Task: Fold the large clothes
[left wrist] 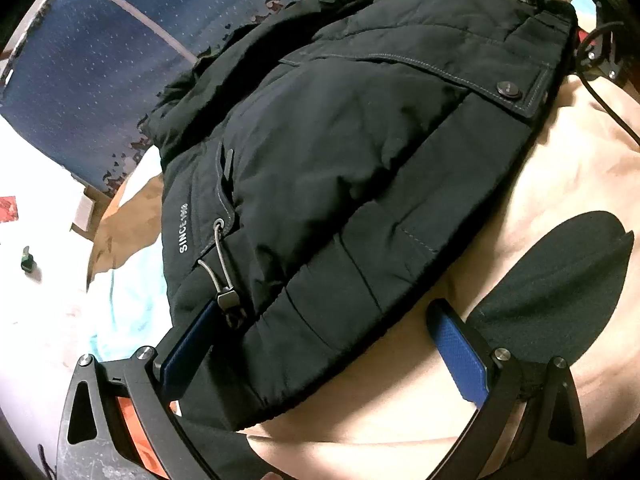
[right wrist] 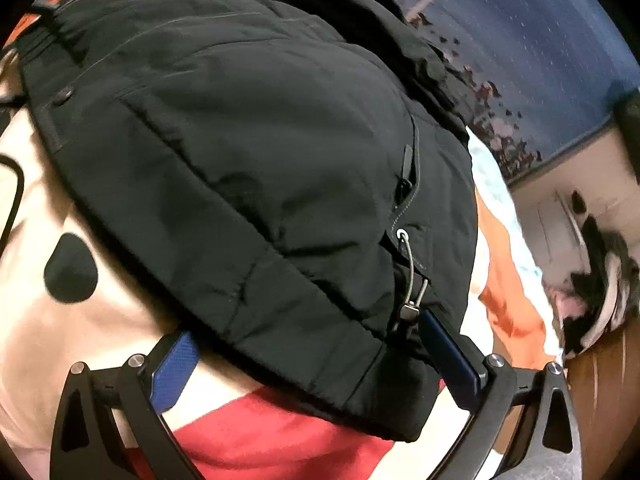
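A black padded jacket [left wrist: 340,168] lies folded on a bed with a peach, patterned cover [left wrist: 540,184]. It has a flap pocket with a snap, white "SINCE" lettering and a grey drawcord with a toggle [left wrist: 228,292]. My left gripper [left wrist: 324,320] is open, with the jacket's near hem edge between its blue-padded fingers. In the right wrist view the same jacket [right wrist: 240,152] fills the frame. My right gripper [right wrist: 308,340] is open too, straddling the hem corner near its drawcord toggle [right wrist: 408,312].
A dark blue patterned curtain or wall [left wrist: 100,60] stands behind the bed. Black cable [left wrist: 608,100] trails on the cover at the far right. A large black spot [left wrist: 560,280] is printed on the cover. Red and orange fabric [right wrist: 272,432] lies under the jacket's edge.
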Tool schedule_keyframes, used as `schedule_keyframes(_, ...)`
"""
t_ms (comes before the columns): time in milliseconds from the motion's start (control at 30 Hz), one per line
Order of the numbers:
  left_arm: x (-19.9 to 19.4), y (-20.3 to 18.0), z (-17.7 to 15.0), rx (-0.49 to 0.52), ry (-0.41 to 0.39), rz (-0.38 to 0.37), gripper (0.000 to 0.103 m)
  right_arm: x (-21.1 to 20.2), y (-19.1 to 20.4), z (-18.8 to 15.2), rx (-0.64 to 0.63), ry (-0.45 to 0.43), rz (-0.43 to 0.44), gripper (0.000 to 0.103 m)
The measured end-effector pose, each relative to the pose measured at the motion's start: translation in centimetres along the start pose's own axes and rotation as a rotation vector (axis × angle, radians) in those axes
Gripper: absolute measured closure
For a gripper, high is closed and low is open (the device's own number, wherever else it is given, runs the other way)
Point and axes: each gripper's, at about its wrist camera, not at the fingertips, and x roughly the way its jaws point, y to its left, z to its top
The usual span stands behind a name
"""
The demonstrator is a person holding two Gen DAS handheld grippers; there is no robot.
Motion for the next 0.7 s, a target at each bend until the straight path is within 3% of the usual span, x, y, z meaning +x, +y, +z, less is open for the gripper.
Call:
schedule_keyframes(167,-0.9,-0.9,0.1,0.057,-0.069,0.078,0.002,-0.1,-0.2,0.1,0.008,-0.015,-0.016,0.002)
schedule_keyframes(267,-1.0,-1.3,0.2,0.087,-0.09,0.096,0.002,-0.3,0.1,0.1,0.021,-0.021,-0.002,0.008)
schedule_keyframes(367,-0.6,-1.3,0.4,0.102,-0.089,0.078,0.002,-0.8,0.1,0.2,0.022,-0.039,0.016,0.022)
schedule_keyframes(400,-0.6,-1.5,0.4,0.103,-0.09,0.07,0.002,-0.9,0.2,0.3,0.02,-0.045,0.034,0.037)
schedule_keyframes(433,-0.6,-1.5,0.4,0.105,-0.096,0.058,0.002,-0.9,0.3,0.5,0.016,-0.045,0.043,0.043)
schedule_keyframes(567,-0.6,-1.4,0.3,0.105,-0.11,0.024,0.002,-1.3,-0.2,1.0,0.05,-0.047,0.077,0.056)
schedule_keyframes(700,-1.1,-2.0,0.2,0.093,-0.119,0.015,0.002,-2.7,-1.6,2.6,0.087,-0.074,0.144,0.076)
